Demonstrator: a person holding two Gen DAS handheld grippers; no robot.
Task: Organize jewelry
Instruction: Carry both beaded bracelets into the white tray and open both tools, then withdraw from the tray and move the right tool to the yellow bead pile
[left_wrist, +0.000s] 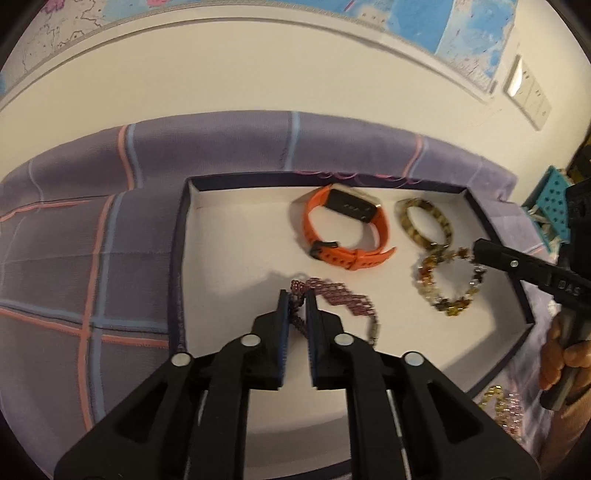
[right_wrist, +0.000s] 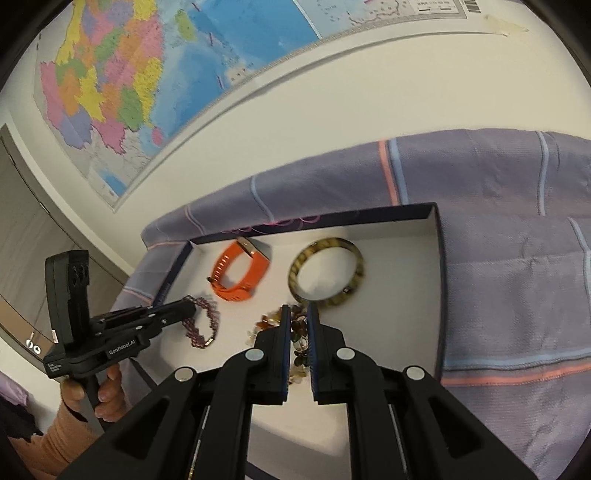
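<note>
A white-lined tray (left_wrist: 236, 236) with dark walls lies on a purple checked cloth. In it are an orange watch (left_wrist: 345, 225), a tortoiseshell bangle (left_wrist: 424, 221), an amber stone bracelet (left_wrist: 448, 284) and a purple beaded bracelet (left_wrist: 340, 299). My left gripper (left_wrist: 297, 299) is shut on the purple beaded bracelet, low in the tray. My right gripper (right_wrist: 295, 314) is shut on the amber stone bracelet (right_wrist: 295, 332), next to the bangle (right_wrist: 327, 273). The watch (right_wrist: 240, 273) and the purple bracelet (right_wrist: 203, 321) also show in the right wrist view.
Another gold and pink beaded piece (left_wrist: 506, 406) lies on the cloth (left_wrist: 92, 258) outside the tray's right corner. A teal perforated object (left_wrist: 550, 206) stands at the far right. A wall with a map (right_wrist: 147, 74) is behind the table.
</note>
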